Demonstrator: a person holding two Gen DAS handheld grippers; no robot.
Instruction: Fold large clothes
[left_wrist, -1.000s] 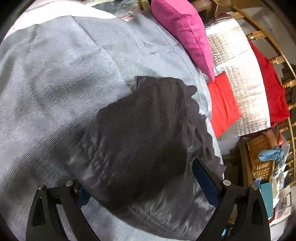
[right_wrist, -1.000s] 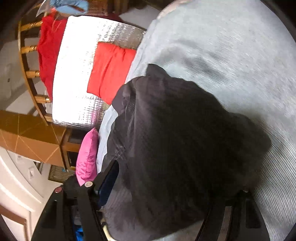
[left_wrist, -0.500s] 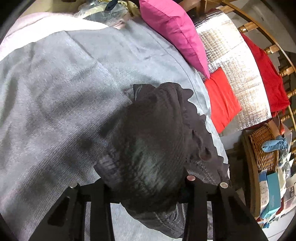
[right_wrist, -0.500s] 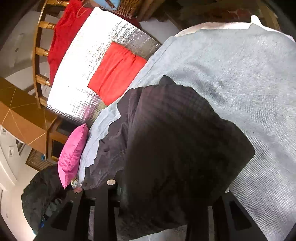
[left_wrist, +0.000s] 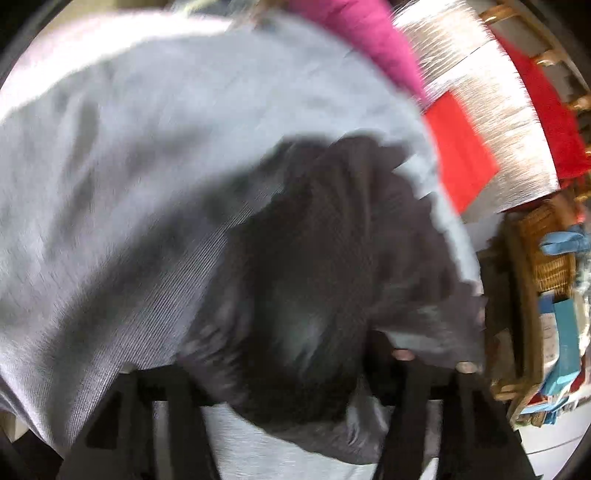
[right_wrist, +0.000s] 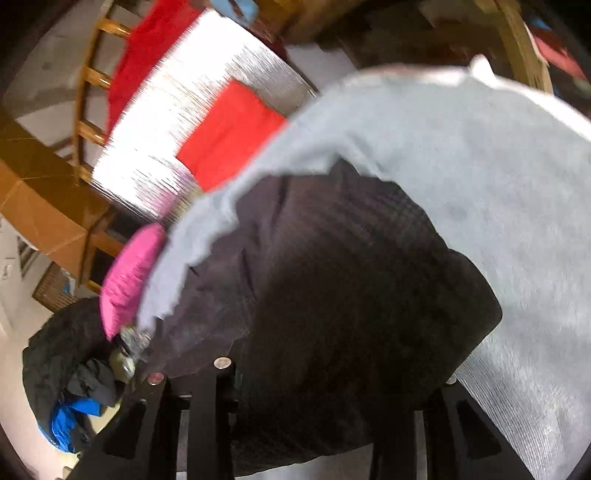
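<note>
Bed (left_wrist: 110, 184): grey cover is carrying the work; it is blurring in both views — the rig is moving faster than a second ago.
Dark garment (left_wrist: 332, 258): bunching on the bed's near side, its near edge now rising off the cover; a fold is probably starting.
Long axis: running away from the claws toward the red cushion (right_wrist: 229, 133).
Left claw (left_wrist: 295, 398): narrowed from wide, clamping the near edge.
Right claw (right_wrist: 314, 398): likewise clamped on the near edge.

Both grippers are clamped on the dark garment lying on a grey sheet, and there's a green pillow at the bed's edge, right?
Not quite: the pillow is pink, as the right wrist view shows. The rest holds: both the left gripper and right gripper clamp the dark garment on the grey sheet.
</note>
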